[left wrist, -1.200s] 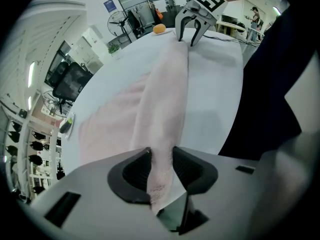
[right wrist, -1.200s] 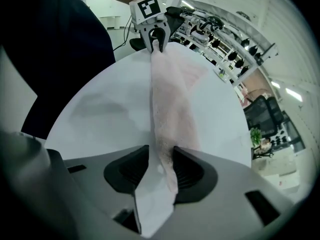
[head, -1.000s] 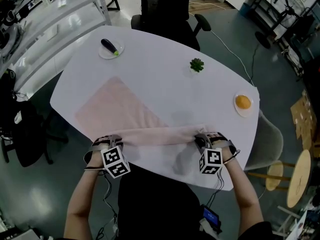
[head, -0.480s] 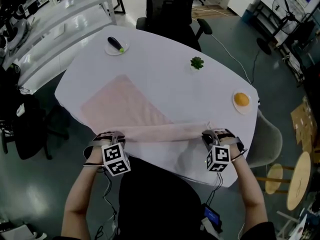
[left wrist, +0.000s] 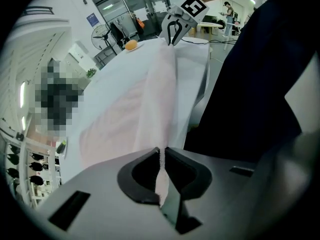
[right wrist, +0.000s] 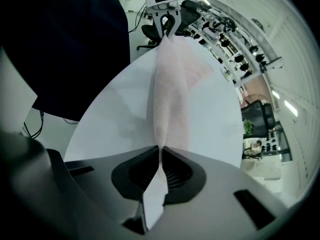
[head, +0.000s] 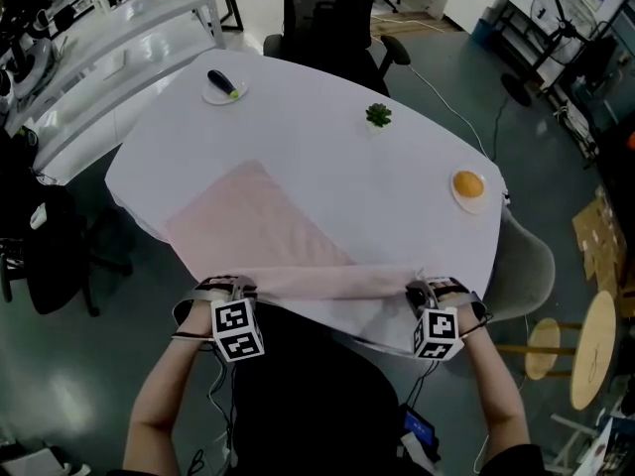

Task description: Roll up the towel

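Observation:
A pale pink towel (head: 260, 234) lies spread on the white table (head: 327, 157). Its near edge is lifted and pulled taut between my two grippers at the table's near edge. My left gripper (head: 234, 292) is shut on the towel's near left corner, and the cloth (left wrist: 156, 99) is pinched between its jaws (left wrist: 160, 153). My right gripper (head: 423, 294) is shut on the near right corner, with cloth (right wrist: 170, 94) running out of the closed jaws (right wrist: 161, 151). Each gripper view shows the other gripper, the right one (left wrist: 175, 28) and the left one (right wrist: 165, 15), at the far end of the stretched edge.
At the far left a small plate holds a dark vegetable (head: 220, 84). A small green plant (head: 378, 115) stands at the far middle, and an orange on a plate (head: 467, 184) at the right. A black chair (head: 332, 18) stands beyond the table, a wooden stool (head: 595, 350) at the right.
Both grippers have pulled the towel's held edge toward me, from over the tabletop to the table's near edge. The towel has slid with them.

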{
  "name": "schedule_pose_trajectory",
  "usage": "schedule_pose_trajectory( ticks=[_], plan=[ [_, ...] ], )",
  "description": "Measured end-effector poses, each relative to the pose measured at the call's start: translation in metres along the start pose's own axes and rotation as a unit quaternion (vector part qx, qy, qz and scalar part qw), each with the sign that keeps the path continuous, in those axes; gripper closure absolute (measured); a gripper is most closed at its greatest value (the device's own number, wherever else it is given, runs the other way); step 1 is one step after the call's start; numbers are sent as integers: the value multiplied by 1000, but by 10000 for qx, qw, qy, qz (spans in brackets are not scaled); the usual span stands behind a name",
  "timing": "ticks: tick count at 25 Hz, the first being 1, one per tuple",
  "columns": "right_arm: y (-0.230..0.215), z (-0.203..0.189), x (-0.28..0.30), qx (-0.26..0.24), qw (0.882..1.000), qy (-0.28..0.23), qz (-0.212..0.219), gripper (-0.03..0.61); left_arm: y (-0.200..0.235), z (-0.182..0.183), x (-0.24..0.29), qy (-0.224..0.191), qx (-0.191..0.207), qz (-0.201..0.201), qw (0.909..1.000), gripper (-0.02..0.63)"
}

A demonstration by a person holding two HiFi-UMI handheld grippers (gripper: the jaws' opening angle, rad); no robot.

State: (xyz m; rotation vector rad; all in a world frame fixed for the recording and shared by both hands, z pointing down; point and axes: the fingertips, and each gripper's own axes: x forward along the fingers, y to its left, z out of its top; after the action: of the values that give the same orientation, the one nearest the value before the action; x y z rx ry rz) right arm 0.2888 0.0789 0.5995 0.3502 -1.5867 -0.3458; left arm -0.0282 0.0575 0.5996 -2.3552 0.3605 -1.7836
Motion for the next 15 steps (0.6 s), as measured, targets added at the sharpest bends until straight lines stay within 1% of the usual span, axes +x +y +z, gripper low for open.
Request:
schedule_pose_trajectory(
  ticks=[4, 6, 11, 15],
  plan=[
    [1, -2, 7, -43, 9999, 54, 126, 549, -1, 0, 5, 22, -90, -43, 9999, 572],
    [0, -3, 9, -34, 9996, 22, 263, 549, 1, 1, 4, 10, -76, -65, 9999, 572],
    [-16, -1, 1, 408, 9962, -176, 750, 543, 16, 4, -6, -1, 35, -103, 9999, 572],
    [-43, -3, 4, 718, 9923, -235, 978, 536, 40, 7, -6, -2, 88, -79, 9999, 572]
  ],
)
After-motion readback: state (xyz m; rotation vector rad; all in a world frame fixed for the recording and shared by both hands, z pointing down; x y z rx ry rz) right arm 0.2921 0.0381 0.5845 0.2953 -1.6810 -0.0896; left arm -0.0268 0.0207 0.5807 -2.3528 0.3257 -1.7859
